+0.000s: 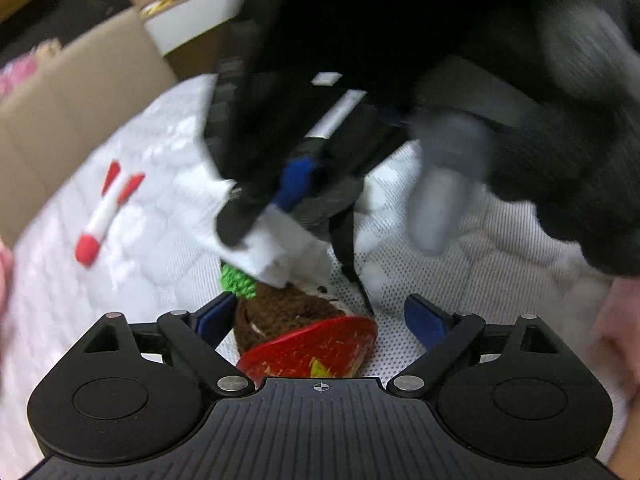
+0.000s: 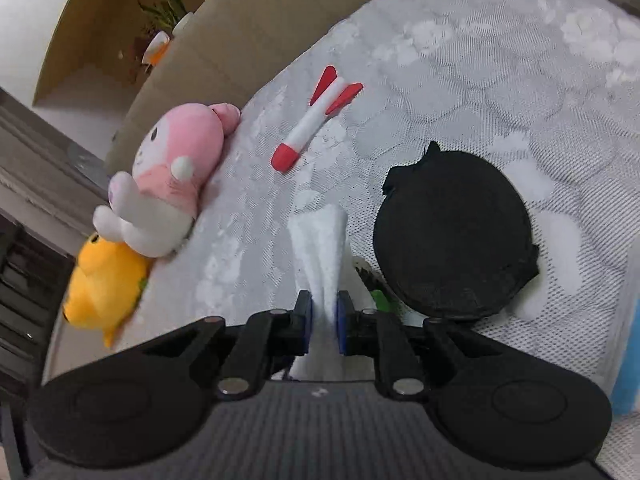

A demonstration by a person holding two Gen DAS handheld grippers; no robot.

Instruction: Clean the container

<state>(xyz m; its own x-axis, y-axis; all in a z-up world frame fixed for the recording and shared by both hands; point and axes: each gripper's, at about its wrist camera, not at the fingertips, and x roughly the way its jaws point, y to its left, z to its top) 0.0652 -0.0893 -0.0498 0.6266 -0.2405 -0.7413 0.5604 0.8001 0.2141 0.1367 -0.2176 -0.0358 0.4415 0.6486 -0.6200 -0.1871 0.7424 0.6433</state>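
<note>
In the left wrist view my left gripper is open, its blue pads either side of a red container lying on the white cloth with brown and green stuff at its mouth. Above it the right gripper is shut on a white tissue that touches the container's brown end. In the right wrist view my right gripper is shut on the white tissue, which sticks up between the pads. A round black lid lies just to its right.
A red and white rocket toy lies on the white patterned cloth; it also shows in the left wrist view. A pink plush and a yellow plush lie at the left edge. A cardboard box stands behind.
</note>
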